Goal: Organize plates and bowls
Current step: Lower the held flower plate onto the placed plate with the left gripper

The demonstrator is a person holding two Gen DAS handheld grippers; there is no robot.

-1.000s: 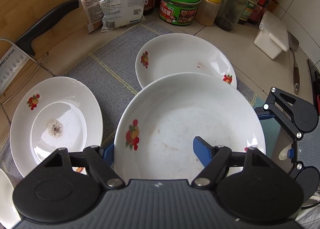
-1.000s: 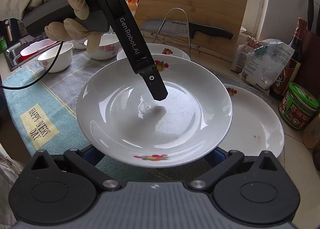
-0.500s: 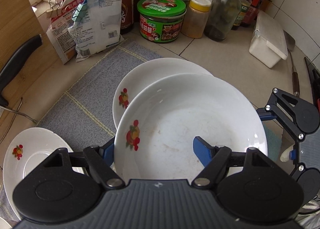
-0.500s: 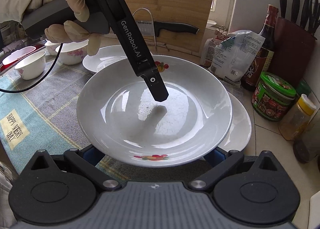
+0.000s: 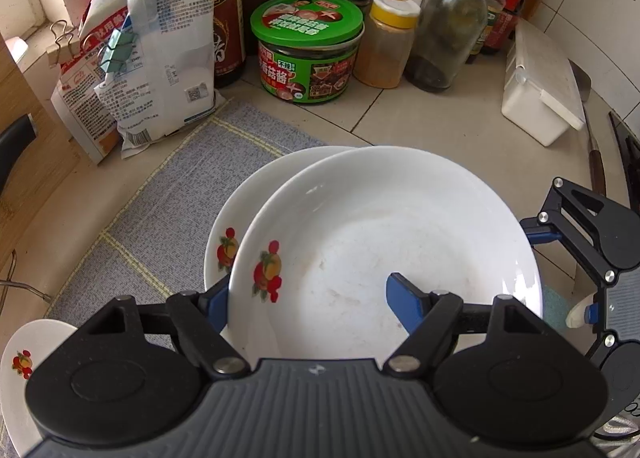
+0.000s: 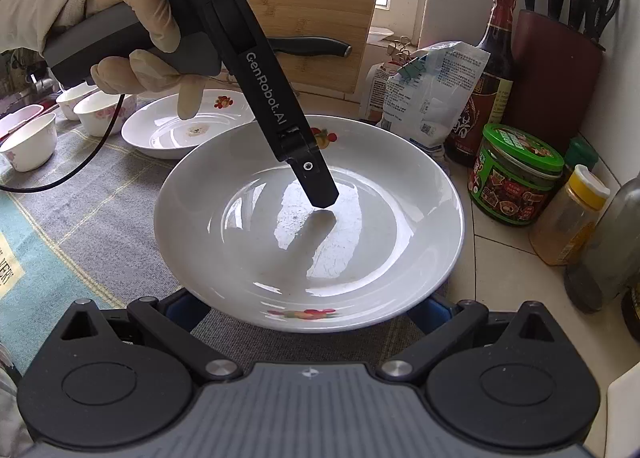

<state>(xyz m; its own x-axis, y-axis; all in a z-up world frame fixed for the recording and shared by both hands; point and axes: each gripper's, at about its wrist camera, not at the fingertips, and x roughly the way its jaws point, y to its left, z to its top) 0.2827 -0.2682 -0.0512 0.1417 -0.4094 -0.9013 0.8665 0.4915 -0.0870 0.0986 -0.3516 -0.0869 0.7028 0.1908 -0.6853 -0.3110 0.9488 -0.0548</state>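
Note:
A white plate with fruit prints point(image 5: 384, 250) is held between both grippers. My left gripper point(image 5: 308, 294) is shut on its near rim, one blue finger point(image 5: 404, 298) inside the dish. In the right wrist view the same plate point(image 6: 248, 242) fills the middle, and my right gripper point(image 6: 308, 312) holds its near rim from beneath, fingers mostly hidden. The held plate hovers over a second matching plate point(image 5: 236, 226) on the grey mat. A third plate point(image 6: 180, 130) lies further left, with several small bowls point(image 6: 28, 138) beyond it.
Jars, bottles and a green-lidded tub point(image 5: 308, 50) stand at the back, with clipped bags point(image 5: 160, 58) to their left. A white box point(image 5: 540, 94) sits right. A cutting board and knife point(image 6: 312, 46) lean at the back; a knife block point(image 6: 560, 70) is right.
The held plate has moved right with both grippers and now sits almost fully over the second plate. The third plate has slid to the left edge of view.

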